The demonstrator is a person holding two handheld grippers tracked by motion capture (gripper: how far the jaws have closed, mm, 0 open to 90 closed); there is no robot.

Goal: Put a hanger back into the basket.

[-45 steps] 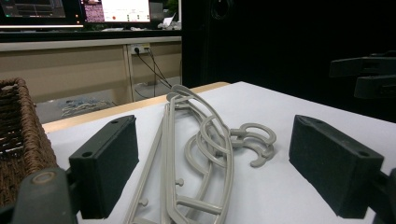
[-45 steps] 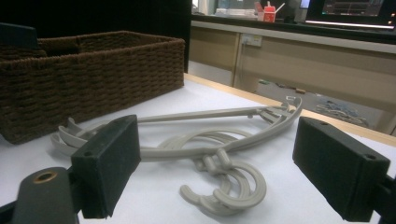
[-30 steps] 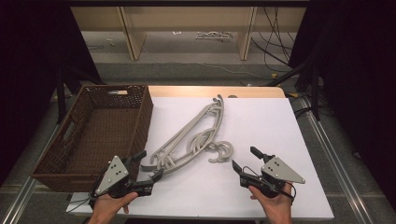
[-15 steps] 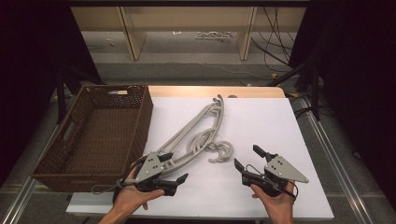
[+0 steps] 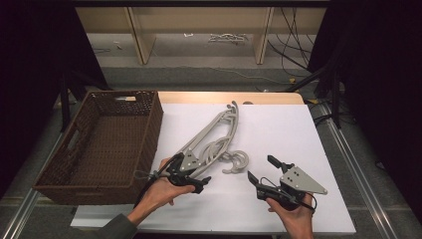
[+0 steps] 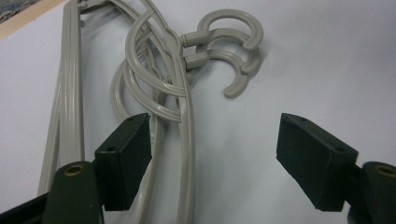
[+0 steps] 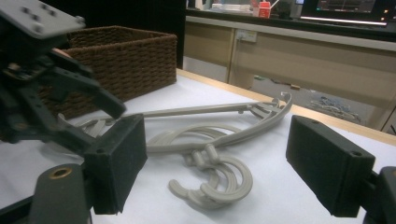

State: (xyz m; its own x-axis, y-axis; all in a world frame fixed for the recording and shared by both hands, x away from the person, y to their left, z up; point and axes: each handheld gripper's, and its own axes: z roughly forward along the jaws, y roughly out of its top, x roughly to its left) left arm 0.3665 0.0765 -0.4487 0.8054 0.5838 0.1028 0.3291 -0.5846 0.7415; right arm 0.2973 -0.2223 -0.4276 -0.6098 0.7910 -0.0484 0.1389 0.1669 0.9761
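Left claw (image 5: 191, 172) now over hangers (image 5: 214, 142)

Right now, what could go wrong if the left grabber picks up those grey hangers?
The hangers lie stacked and tangled, so the open left gripper may catch just one bar and drag the rest. Their hooks could snag each other or slide toward the right gripper. The long stack may also bump the basket rim.
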